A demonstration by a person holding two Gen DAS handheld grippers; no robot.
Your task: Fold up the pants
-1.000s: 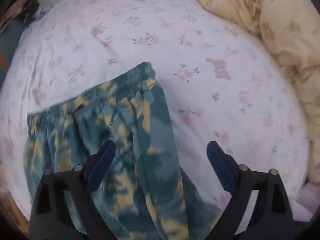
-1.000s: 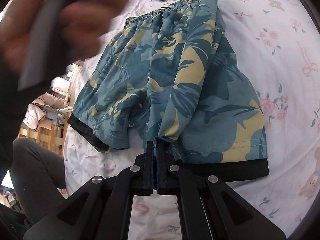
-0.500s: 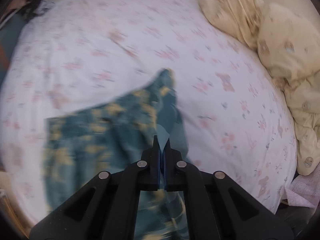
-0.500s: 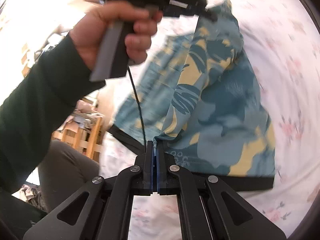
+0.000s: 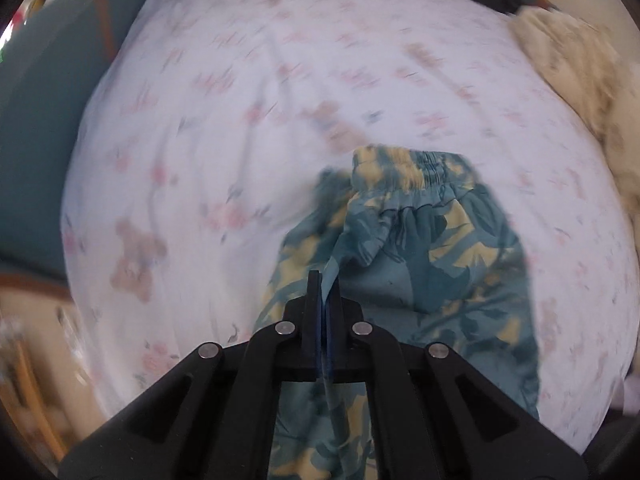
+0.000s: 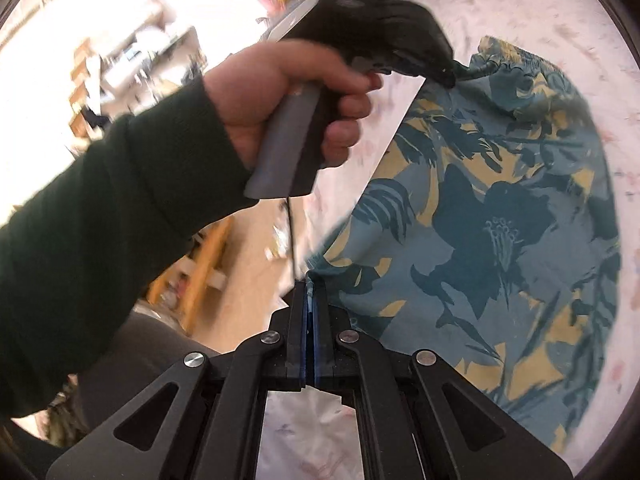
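Observation:
The pants are teal shorts with yellow and dark blue flowers [image 5: 432,248], with an elastic waistband at the far end. My left gripper [image 5: 324,280] is shut on a fold of their fabric near the waistband and holds it above the bed. My right gripper [image 6: 310,288] is shut on the hem corner of the same shorts [image 6: 480,220], which hang stretched between both grippers. In the right wrist view the left gripper [image 6: 448,76] pinches the waistband end, held by a hand in a dark green sleeve.
A white bedsheet with pink flowers and bears [image 5: 240,120] covers the bed. Cream bedding [image 5: 580,80] is heaped at the far right. Beyond the bed's left edge are a teal surface [image 5: 36,140] and wooden furniture [image 6: 204,264].
Both grippers have lifted the shorts off the sheet and swung them to the right. The left gripper, open a second ago, closed on the fabric; the right stayed shut.

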